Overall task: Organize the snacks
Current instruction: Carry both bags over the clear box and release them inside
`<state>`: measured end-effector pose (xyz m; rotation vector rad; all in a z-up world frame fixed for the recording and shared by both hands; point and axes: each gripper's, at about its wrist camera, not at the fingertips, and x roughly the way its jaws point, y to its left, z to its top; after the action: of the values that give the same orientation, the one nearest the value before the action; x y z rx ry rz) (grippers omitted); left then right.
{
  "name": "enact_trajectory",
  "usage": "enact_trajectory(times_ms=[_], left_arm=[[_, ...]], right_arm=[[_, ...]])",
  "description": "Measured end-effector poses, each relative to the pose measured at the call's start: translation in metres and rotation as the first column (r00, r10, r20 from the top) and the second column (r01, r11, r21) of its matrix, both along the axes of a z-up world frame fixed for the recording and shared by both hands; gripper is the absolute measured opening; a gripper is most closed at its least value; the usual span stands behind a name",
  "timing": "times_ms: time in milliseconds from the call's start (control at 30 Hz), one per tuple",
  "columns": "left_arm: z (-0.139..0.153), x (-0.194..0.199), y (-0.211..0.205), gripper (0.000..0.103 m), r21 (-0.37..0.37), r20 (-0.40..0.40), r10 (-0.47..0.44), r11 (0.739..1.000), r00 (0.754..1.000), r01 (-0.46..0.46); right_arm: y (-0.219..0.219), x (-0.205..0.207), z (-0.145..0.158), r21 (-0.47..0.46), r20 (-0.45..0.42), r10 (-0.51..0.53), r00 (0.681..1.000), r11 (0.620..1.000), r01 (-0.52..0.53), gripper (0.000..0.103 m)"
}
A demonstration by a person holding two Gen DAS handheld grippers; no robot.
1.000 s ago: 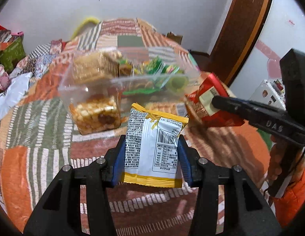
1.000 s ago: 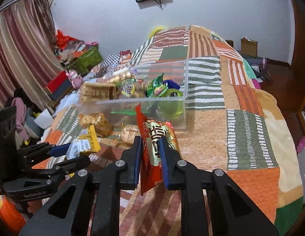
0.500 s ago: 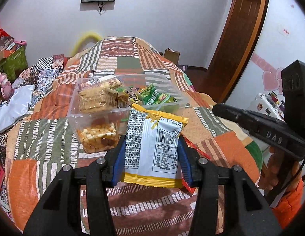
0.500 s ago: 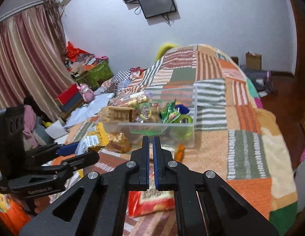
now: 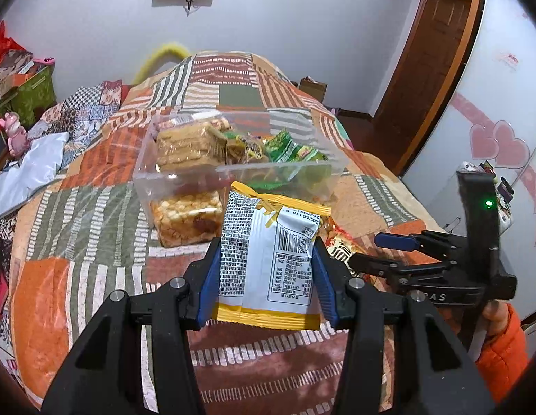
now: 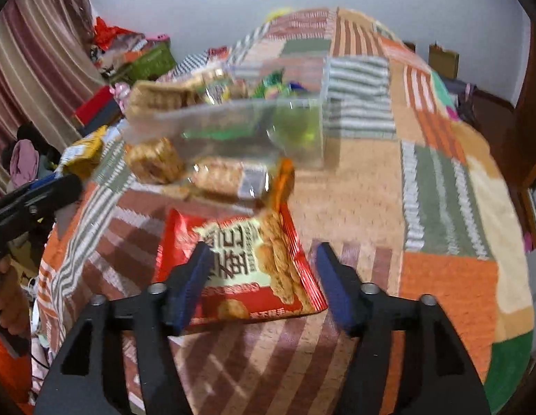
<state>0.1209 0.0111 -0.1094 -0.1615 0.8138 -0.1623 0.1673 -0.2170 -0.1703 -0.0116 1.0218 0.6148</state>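
Left wrist view: the left gripper (image 5: 268, 273) is clenched on one yellow-edged packet (image 5: 268, 259), both blue pads pressing its sides, the packet upright above the quilt (image 5: 94, 276).

Right wrist view: the right gripper (image 6: 262, 283) has just been opening — its jaws stand wide, gripping nothing. One red packet (image 6: 240, 269) lies flat on the quilt between and below them; whether the pads touch it I cannot tell.

One clear bin (image 5: 240, 162) sits farther back on the quilt, open-topped and filled with wrapped biscuits and green packets — too jumbled to count. Two wrapped snacks (image 6: 184, 169) lie outside, against its near wall. The quilt to the right of the bin is bare up to the bed's edge.
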Motion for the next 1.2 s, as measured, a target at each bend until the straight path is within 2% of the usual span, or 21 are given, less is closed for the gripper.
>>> enact_trajectory(times_ms=[33, 100, 167, 267, 333, 367, 433, 467, 500, 567, 667, 933, 1200], left_arm=[[-0.002, 0.0, 0.0, 0.048, -0.002, -0.006, 0.001, 1.0, 1.0, -0.001], [-0.006, -0.001, 0.0, 0.048, -0.004, -0.014, 0.0, 1.0, 1.0, 0.0], [-0.008, 0.0, 0.001, 0.048, -0.004, -0.02, 0.002, 1.0, 1.0, -0.002], [-0.01, -0.001, 0.002, 0.048, -0.008, -0.025, 0.007, 1.0, 1.0, -0.007], [-0.012, -0.001, 0.004, 0.048, -0.011, -0.027, 0.011, 1.0, 1.0, -0.011], [-0.012, -0.001, 0.004, 0.048, -0.012, -0.028, 0.012, 1.0, 1.0, -0.012], [-0.012, -0.001, 0.005, 0.048, -0.014, -0.028, 0.016, 1.0, 0.999, -0.016], [-0.012, -0.001, 0.006, 0.048, -0.015, -0.029, 0.017, 1.0, 0.999, -0.018], [-0.012, -0.001, 0.006, 0.048, -0.015, -0.028, 0.019, 1.0, 0.999, -0.019], [-0.01, -0.002, 0.007, 0.048, -0.015, -0.026, 0.021, 1.0, 0.999, -0.022], [-0.006, -0.001, 0.008, 0.048, -0.018, -0.013, 0.026, 0.999, 1.0, -0.026], [0.017, 0.008, 0.016, 0.048, -0.03, 0.043, 0.051, 0.998, 0.998, -0.049], [0.05, 0.036, 0.028, 0.048, 0.006, 0.122, 0.074, 0.997, 0.99, -0.075]], right_arm=[[0.001, 0.001, -0.002, 0.004, -0.012, 0.003, 1.0, 1.0, -0.003, 0.076], [0.005, 0.003, -0.009, 0.022, -0.045, 0.024, 0.999, 0.999, -0.023, 0.08], [0.013, 0.001, -0.014, 0.008, -0.05, 0.042, 0.998, 0.999, -0.042, 0.088], [0.025, -0.005, -0.016, -0.033, -0.006, 0.071, 0.997, 0.997, -0.071, 0.088], [0.029, -0.007, -0.016, -0.034, -0.001, 0.082, 0.997, 0.996, -0.082, 0.081], [0.029, -0.008, -0.016, -0.025, -0.003, 0.088, 0.996, 0.996, -0.088, 0.073], [0.029, -0.01, -0.014, -0.006, -0.003, 0.09, 0.996, 0.996, -0.09, 0.064], [0.028, -0.013, -0.013, 0.005, -0.001, 0.092, 0.996, 0.996, -0.092, 0.055], [0.028, -0.014, -0.013, 0.015, -0.004, 0.091, 0.996, 0.996, -0.091, 0.053], [0.027, -0.016, -0.011, 0.062, -0.024, 0.092, 0.995, 0.994, -0.091, 0.036], [0.025, -0.022, -0.001, 0.062, 0.012, 0.076, 0.997, 0.995, -0.077, 0.031], [0.022, -0.025, 0.042, 0.113, 0.105, 0.058, 0.993, 0.991, -0.07, 0.03], [0.026, 0.009, 0.08, 0.17, 0.2, -0.012, 0.98, 0.985, -0.022, 0.03]])
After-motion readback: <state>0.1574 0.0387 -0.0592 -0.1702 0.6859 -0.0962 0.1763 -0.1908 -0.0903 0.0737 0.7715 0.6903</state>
